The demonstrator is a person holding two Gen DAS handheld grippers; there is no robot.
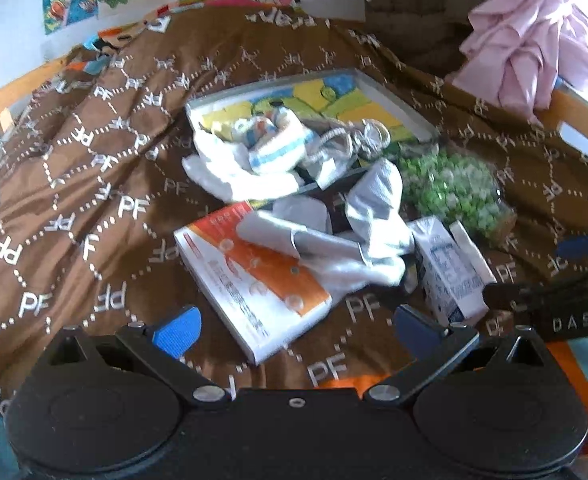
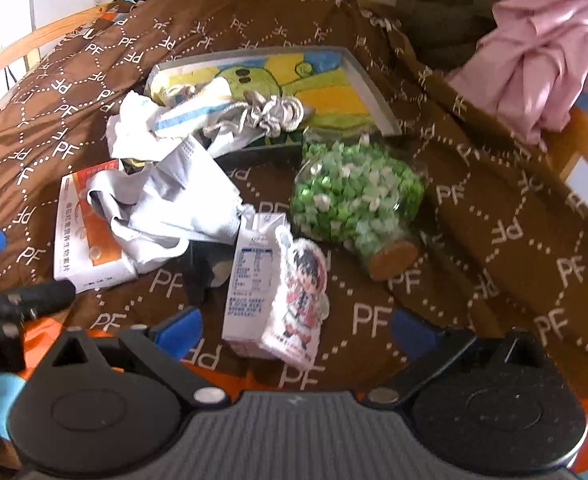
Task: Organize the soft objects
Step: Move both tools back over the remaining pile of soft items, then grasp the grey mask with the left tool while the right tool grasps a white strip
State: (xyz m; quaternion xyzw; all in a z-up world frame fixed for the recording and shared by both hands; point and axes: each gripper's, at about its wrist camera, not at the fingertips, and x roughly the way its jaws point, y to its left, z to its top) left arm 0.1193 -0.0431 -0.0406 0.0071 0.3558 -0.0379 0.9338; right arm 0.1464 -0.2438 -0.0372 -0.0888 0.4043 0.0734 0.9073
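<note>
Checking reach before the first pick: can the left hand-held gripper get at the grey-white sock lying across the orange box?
Probably yes: the left hand-held gripper is open, and the sock lies uncovered ahead, atop the orange box.

Orange box [image 1: 249, 280], milk carton [image 2: 253, 276] and corked jar [image 2: 358, 204] on brown blanket [image 1: 73, 184]

Crumpled white socks [image 1: 374, 220] lie heaped across the orange box [image 1: 249, 280].

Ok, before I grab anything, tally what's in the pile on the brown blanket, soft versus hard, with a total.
Soft, 3: white sock, striped white-and-blue sock, silver drawstring pouch.
Hard, 4: orange-and-white box, milk carton, jar of green paper stars, picture tray.
Total: 7.
</note>
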